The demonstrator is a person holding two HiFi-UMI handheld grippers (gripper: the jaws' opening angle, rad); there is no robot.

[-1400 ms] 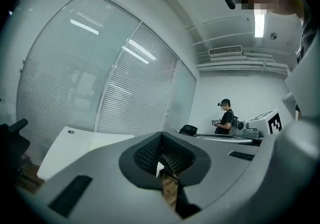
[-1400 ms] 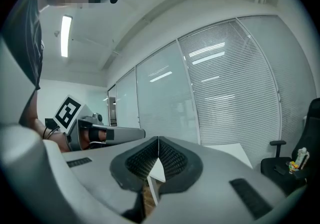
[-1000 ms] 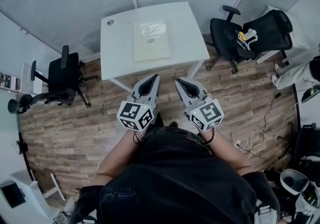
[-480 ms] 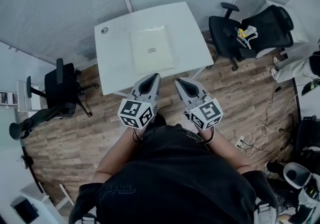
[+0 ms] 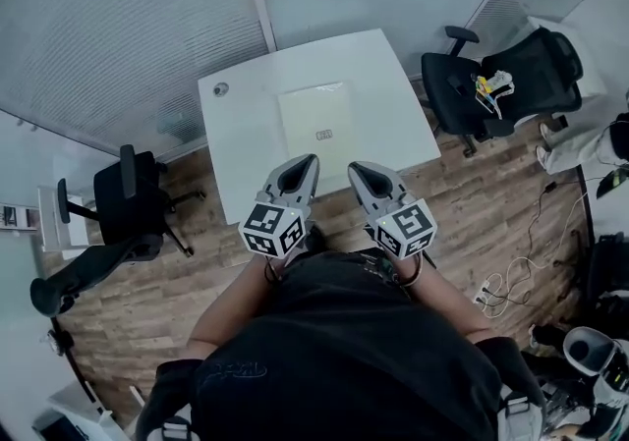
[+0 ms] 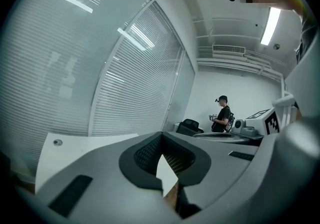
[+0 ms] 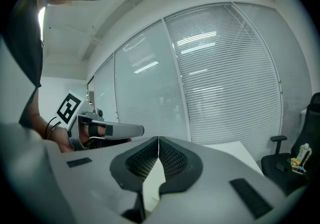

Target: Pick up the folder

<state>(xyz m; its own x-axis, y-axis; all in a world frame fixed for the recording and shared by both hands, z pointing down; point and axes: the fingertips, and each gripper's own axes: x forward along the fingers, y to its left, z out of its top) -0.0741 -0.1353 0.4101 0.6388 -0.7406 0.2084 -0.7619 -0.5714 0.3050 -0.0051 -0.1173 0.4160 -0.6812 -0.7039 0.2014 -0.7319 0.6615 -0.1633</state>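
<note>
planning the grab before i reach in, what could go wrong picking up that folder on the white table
1. The folder lies flat on the table with no raised edge showing, so the jaws may only push it across the smooth top.
2. The left gripper and right gripper both have their jaws shut and empty; unless they open before contact, they will likely just nudge the folder.

Even, bright ceiling light, strong fisheye bending and dark corners in both gripper views, close foreground soft.
</note>
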